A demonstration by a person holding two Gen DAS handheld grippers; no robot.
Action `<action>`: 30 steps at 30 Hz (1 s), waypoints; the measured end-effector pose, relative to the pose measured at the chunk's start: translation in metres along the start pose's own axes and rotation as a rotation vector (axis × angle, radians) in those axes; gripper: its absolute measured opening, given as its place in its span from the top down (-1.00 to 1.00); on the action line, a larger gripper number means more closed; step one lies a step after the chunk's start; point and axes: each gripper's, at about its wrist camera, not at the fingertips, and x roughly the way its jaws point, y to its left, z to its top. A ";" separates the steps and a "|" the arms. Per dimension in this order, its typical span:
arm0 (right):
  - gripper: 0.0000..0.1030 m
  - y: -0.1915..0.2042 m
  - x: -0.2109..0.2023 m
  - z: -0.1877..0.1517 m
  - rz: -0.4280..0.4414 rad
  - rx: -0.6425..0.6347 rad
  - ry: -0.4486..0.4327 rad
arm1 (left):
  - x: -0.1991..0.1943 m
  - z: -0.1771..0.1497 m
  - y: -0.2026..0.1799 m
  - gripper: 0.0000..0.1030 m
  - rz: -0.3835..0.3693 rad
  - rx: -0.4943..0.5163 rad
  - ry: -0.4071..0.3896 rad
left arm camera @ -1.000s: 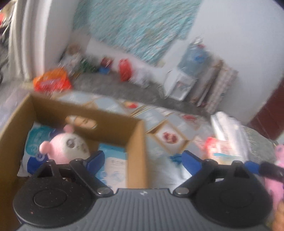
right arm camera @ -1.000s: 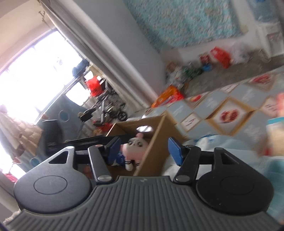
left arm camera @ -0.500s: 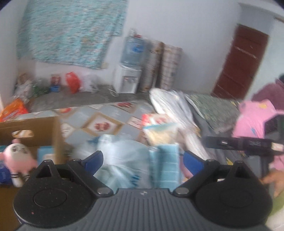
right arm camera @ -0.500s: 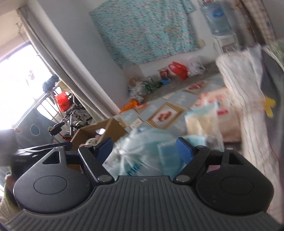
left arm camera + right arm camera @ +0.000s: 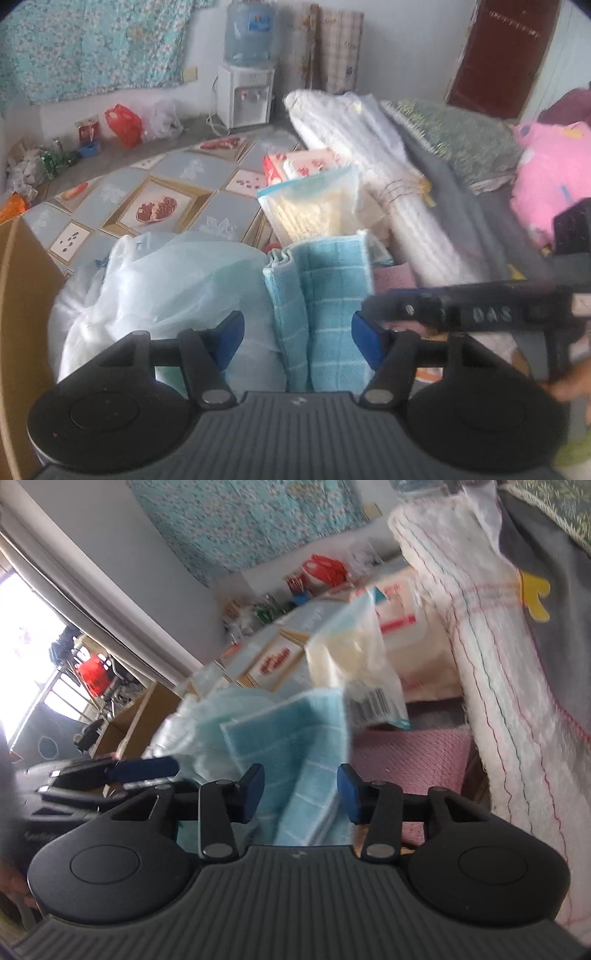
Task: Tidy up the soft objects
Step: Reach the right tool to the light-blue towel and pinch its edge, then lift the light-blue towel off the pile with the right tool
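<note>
Towel: folded light-blue towel (image 5: 325,295) at lower centre of the left wrist view, standing between the spread fingers of the left gripper (image 5: 297,338); none of the blue pads visibly presses it.
Right gripper (image 5: 301,794): jaws apart, the same blue towel (image 5: 295,746) rising between them, contact not clear through the blur.
Neighbours: pale plastic bag (image 5: 166,288) touching the towel's left side; clear zip bag of cream cloth (image 5: 314,206) just behind it; pink cloth (image 5: 410,753) to its right.
Surface: floor mat with fruit pictures (image 5: 155,203) at centre left; rolled white bedding (image 5: 388,177) slanting right of centre.
Room: water dispenser (image 5: 245,62) at top centre, dark red door (image 5: 506,55) upper right.
Cut off: cardboard box (image 5: 22,295) at the left edge; pink plush (image 5: 550,173) at the right edge.
Count: one towel, two grippers, one box.
</note>
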 end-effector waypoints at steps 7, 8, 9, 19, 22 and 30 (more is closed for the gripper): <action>0.14 -0.014 0.024 -0.004 -0.008 0.019 0.043 | 0.045 0.019 -0.003 -0.25 0.049 0.015 0.068; 0.14 -0.014 0.026 -0.004 -0.005 0.014 0.041 | 0.049 0.021 -0.002 -0.24 0.060 0.006 0.080; 0.13 -0.015 0.026 -0.004 -0.003 0.005 0.041 | 0.053 0.023 -0.002 -0.19 0.062 0.003 0.084; 0.70 0.008 0.036 -0.015 -0.069 -0.145 0.034 | 0.061 0.024 -0.002 0.82 0.024 -0.027 0.095; 0.77 0.014 0.032 -0.016 -0.059 -0.161 0.014 | 0.051 0.024 0.000 0.84 -0.010 -0.062 0.084; 0.79 0.054 -0.025 -0.011 0.004 -0.229 -0.101 | -0.023 0.021 0.000 0.86 -0.143 -0.140 -0.039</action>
